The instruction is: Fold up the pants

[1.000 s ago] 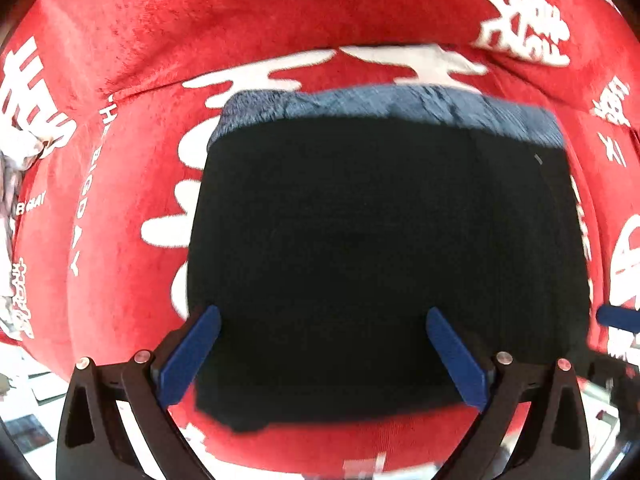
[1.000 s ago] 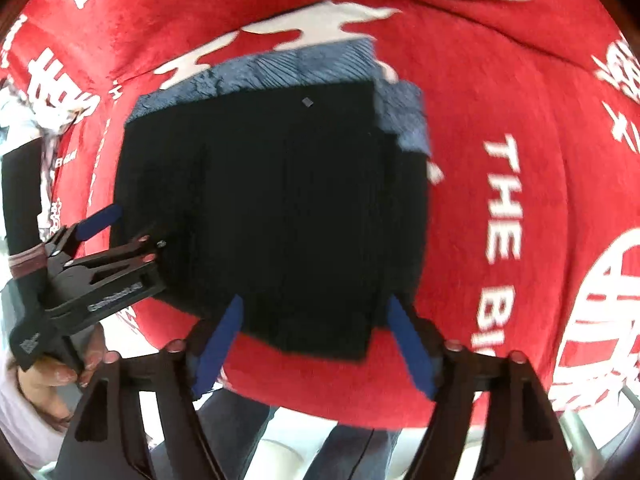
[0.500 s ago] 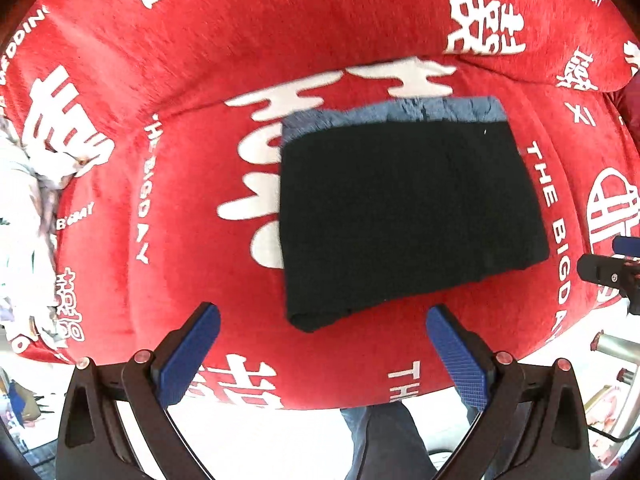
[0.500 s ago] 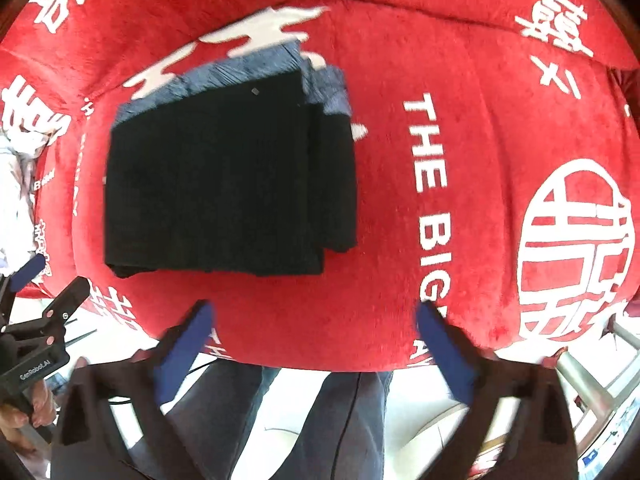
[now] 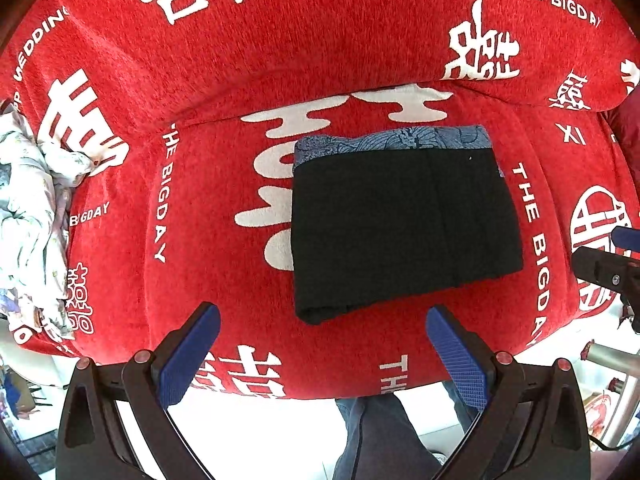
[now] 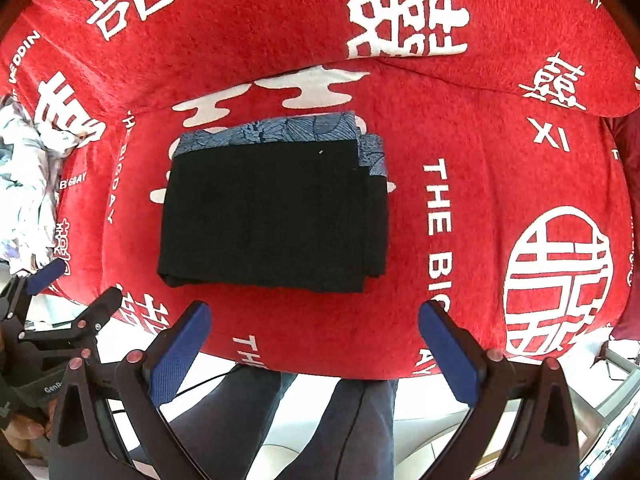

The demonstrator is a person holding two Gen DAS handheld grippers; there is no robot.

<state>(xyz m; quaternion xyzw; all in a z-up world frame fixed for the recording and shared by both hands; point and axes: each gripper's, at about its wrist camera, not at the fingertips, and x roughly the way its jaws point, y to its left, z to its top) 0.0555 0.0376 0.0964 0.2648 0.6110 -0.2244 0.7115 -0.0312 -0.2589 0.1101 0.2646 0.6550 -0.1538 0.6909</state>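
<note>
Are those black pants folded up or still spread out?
Folded. The pants lie as a compact rectangle on the red cover, stacked layers showing at one edge.

Both tongs pointed down with jaws spread wide and nothing between them: left tongs (image 5: 322, 350), right tongs (image 6: 314, 346). Legs (image 6: 304, 420) apparently stood below.

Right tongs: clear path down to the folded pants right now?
Probably yes. The right tongs are open and empty above the folded pants, and nothing lies on them or between.
</note>
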